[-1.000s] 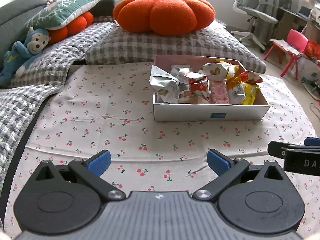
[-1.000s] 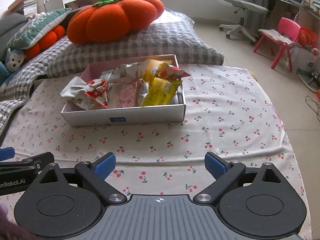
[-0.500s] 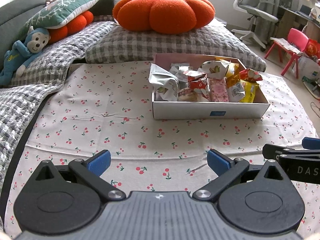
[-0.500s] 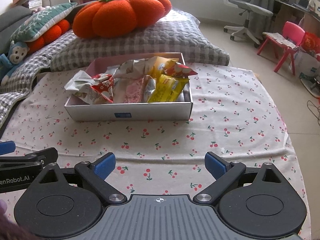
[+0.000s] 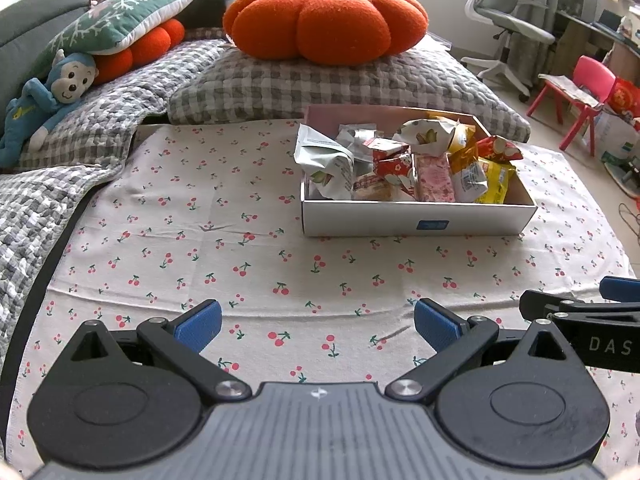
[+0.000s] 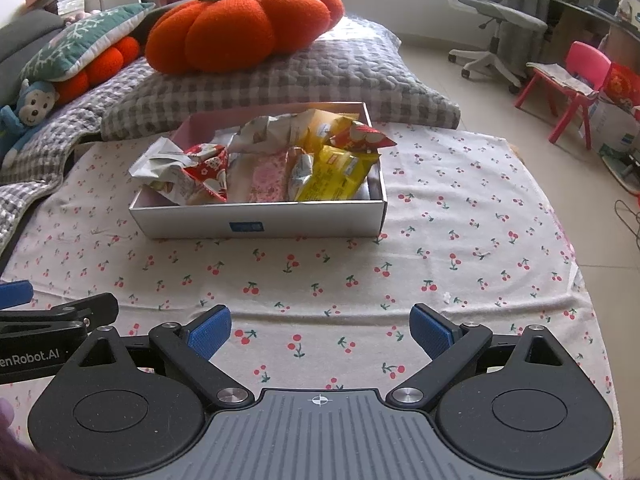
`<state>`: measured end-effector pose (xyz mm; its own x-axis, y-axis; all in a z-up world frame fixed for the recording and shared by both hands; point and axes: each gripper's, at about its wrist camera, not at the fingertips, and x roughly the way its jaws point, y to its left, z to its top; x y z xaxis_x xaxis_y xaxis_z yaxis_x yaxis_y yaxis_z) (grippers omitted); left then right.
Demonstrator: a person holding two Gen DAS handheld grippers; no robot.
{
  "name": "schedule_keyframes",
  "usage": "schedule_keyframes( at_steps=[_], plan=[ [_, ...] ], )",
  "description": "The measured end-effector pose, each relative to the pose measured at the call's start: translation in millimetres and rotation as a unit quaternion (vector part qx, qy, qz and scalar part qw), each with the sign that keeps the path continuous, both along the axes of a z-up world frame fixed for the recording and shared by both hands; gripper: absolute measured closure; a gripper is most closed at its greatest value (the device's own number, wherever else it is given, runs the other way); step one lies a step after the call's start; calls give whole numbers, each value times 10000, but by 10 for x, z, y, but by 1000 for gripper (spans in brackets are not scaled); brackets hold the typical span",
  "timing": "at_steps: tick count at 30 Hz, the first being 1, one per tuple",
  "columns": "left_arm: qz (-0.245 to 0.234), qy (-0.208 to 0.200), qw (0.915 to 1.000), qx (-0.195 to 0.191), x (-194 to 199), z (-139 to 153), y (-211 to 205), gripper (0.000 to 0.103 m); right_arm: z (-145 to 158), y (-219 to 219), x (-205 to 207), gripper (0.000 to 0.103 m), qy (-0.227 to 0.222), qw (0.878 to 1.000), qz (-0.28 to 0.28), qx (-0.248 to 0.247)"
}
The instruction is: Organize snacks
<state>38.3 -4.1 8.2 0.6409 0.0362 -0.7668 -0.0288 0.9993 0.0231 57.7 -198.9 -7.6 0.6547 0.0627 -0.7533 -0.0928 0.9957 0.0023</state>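
Observation:
A white cardboard box (image 5: pixel 416 222) (image 6: pixel 260 222) stands on the cherry-print cloth, filled with several snack packets: a white crumpled bag (image 5: pixel 324 160), a red packet (image 6: pixel 210 172), a pink one (image 5: pixel 434 178) and a yellow one (image 6: pixel 340 174). My left gripper (image 5: pixel 318 326) hovers low over the cloth well in front of the box, open and holding nothing. To the right of it my right gripper (image 6: pixel 320 328) is level with it, also open and holding nothing. Each gripper's fingers show at the edge of the other's view.
The cherry-print cloth (image 5: pixel 224 240) covers a low surface. Behind the box lie a grey checked pillow (image 5: pixel 320 88) and an orange pumpkin cushion (image 5: pixel 324 20). A blue monkey toy (image 5: pixel 44 108) is far left. A pink chair (image 6: pixel 576 80) and an office chair (image 6: pixel 496 28) stand on the floor at right.
Both grippers have drawn back from the box, which now looks a little farther and higher in both views. Both stay open and nothing was picked up.

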Motion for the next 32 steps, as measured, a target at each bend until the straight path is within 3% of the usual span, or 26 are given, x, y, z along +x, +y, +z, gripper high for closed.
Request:
schedule_keyframes(
  at_steps=[32],
  plan=[
    [-83, -14, 10000, 47, -7, 8, -12, 0, -8, 0, 2, 6, 32, 10000, -18, 21]
  ],
)
